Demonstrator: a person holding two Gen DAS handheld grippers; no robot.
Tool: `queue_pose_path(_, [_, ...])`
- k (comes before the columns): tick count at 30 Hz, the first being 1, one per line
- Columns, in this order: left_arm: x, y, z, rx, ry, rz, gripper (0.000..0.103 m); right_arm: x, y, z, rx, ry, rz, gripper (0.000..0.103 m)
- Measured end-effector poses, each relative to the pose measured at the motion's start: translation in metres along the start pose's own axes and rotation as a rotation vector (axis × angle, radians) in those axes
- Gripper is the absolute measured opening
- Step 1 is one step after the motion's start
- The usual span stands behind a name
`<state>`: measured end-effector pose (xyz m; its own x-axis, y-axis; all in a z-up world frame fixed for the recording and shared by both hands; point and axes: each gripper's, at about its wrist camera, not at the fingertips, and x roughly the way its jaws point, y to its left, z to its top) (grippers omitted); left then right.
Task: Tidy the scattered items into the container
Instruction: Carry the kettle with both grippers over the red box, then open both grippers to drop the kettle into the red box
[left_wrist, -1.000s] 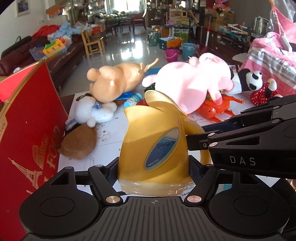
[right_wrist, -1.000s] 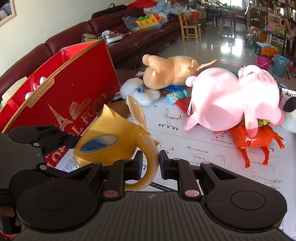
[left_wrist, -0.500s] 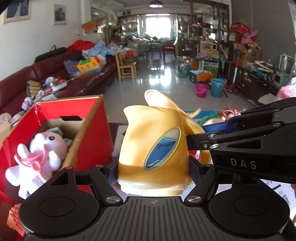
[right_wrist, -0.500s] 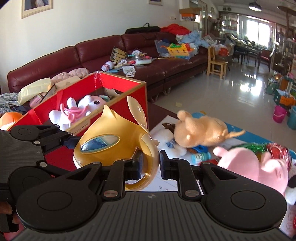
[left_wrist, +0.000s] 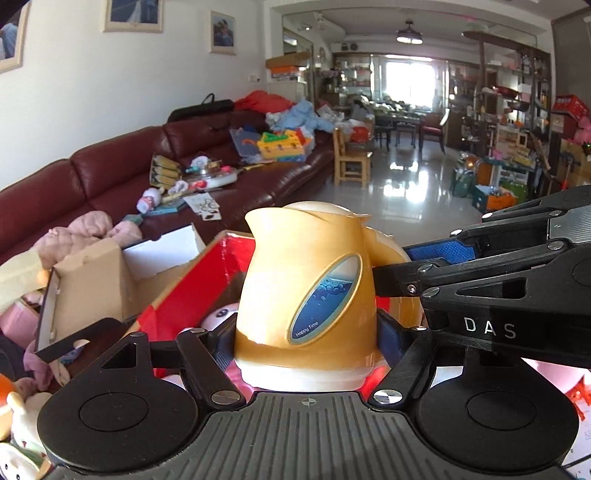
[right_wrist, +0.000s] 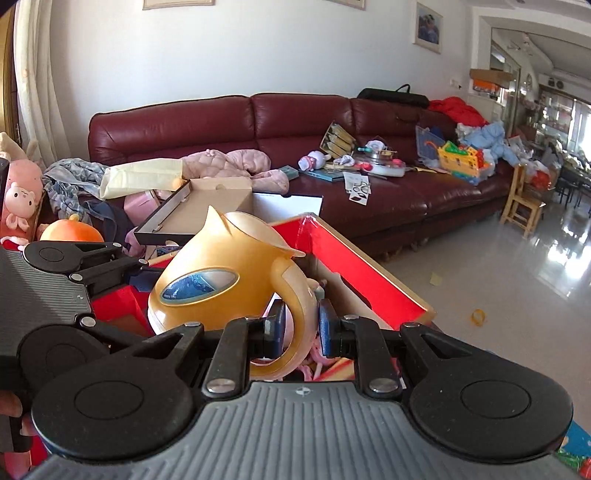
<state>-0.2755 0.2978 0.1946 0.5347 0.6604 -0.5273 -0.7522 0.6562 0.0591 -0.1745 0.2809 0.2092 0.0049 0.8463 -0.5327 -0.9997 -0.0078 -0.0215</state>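
Kettle (left_wrist: 306, 295): yellow toy kettle, upright, held between my two grippers above the open red box; in the left wrist view it fills the centre, spout toward 11 o'clock.
Left gripper (left_wrist: 306, 350): jaws set wide and clamped on the kettle's lower body, one pad on each flank.
Right gripper (right_wrist: 300, 328): jaws nearly closed, pinching the kettle's loop handle; in the left wrist view it enters from 3 o'clock.
Red box (right_wrist: 373, 284): the container, directly beneath the kettle; its far wall runs toward 2 o'clock in the right wrist view.
Contents: a pale plush toy (left_wrist: 221, 317) lies in the box at 9 o'clock of the kettle's base; pink plush shows below the handle.
Brown carton (left_wrist: 92, 280): open, just beside the red box at 9 o'clock.
Sofa (right_wrist: 295, 122): cluttered, behind the box at 12 o'clock.
Risk 1: if one gripper lets go before the other, I judge the kettle may swing or tip, since the handle grip sits off-centre.
Risk 2: the smooth, tapered body could slide up out of my left pads.
Risk 3: set on the soft plush, the kettle may topple, or lean over the box wall.
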Motion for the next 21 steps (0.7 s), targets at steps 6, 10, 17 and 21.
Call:
queue_pose_path(6, [0.054,0.035,0.016,-0.100,0.110,0.062,0.084,0.039,-0.003,0.022,0.005,0.009,-0.046,0.090])
queue_pose_path(10, [0.057,0.048,0.005,-0.162,0.117,0.049,0.097,0.033,-0.009,0.014,0.023,-0.008,-0.060,0.092])
queue_pose_path(17, [0.057,0.036,-0.007,-0.132,0.129,0.038,0.098,0.036,-0.015,0.003,0.039,0.027,-0.084,0.092])
queue_pose_path(21, [0.055,0.025,-0.008,-0.113,0.126,0.042,0.098,0.035,-0.018,-0.001,0.056,0.030,-0.088,0.092])
